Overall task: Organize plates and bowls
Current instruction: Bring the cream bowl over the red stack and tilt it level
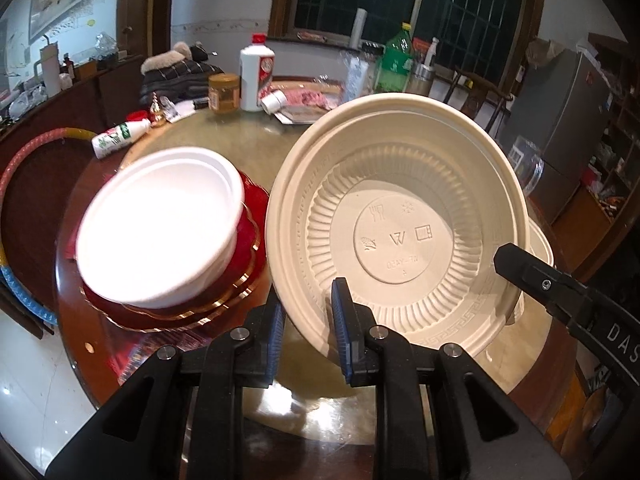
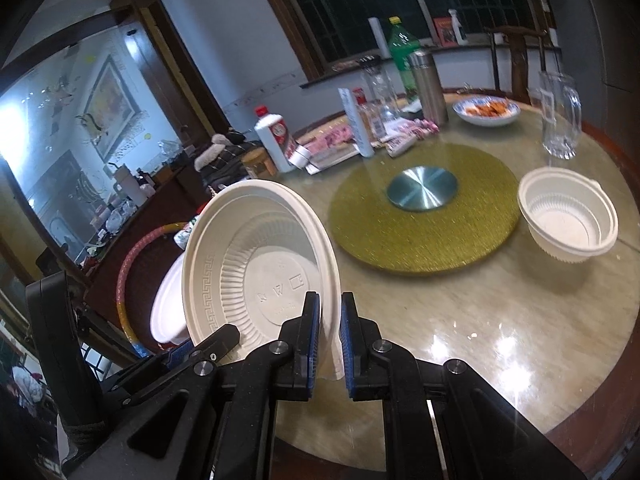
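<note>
Both fisheye views are lit by warm indoor light, with dark windows (image 1: 400, 4) behind and black, curved vignetting at the corners. Bright glare spots shine on the glossy table (image 2: 480, 340) and the floor (image 1: 24, 364). The white bowl (image 1: 160, 228) is overexposed and slightly motion-blurred.

White liquor bottle (image 1: 257, 76), green bottle (image 2: 403, 54), steel flask (image 2: 430, 88), glass mug (image 2: 560, 116)
</note>
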{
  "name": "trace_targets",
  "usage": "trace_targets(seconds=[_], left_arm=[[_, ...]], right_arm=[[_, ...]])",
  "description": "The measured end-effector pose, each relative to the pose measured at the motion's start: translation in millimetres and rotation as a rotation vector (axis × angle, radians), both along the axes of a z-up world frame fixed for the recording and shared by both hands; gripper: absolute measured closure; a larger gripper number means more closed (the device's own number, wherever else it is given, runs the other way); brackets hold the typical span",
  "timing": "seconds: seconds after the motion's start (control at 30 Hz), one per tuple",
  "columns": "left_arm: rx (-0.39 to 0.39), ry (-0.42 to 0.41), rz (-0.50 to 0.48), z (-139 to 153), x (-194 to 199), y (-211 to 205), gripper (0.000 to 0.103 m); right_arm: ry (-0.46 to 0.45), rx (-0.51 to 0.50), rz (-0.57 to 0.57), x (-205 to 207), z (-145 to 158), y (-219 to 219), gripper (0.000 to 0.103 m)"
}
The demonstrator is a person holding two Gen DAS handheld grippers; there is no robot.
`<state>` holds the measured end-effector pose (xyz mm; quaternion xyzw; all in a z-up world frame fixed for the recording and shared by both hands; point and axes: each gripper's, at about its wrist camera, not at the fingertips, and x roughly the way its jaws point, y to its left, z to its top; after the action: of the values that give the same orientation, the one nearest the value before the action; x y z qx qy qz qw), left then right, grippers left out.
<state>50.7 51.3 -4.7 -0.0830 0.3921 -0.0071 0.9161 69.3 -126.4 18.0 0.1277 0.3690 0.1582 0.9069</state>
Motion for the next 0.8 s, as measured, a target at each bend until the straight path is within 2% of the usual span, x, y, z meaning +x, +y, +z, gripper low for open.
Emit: trace_targets(seconds=[0.2, 0.53, 0.8], left_arm=[[0.010, -0.032, 0.036, 14.0, 0.7, 18.4, 0.082], [-0.006, -0.048, 0.132, 20.9, 1.3, 68.9, 0.081], [-0.006, 0.011, 0.198, 4.5, 10.6, 105.3, 0.081]], right_arm=[[-0.043, -0.005, 0.039, 2.0, 16.8, 24.3, 0.093], [-0.048, -0.002, 0.143, 23.8, 26.9, 75.3, 0.093], [-0.001, -0.027, 0.213, 43.7, 12.6, 119.3, 0.093]])
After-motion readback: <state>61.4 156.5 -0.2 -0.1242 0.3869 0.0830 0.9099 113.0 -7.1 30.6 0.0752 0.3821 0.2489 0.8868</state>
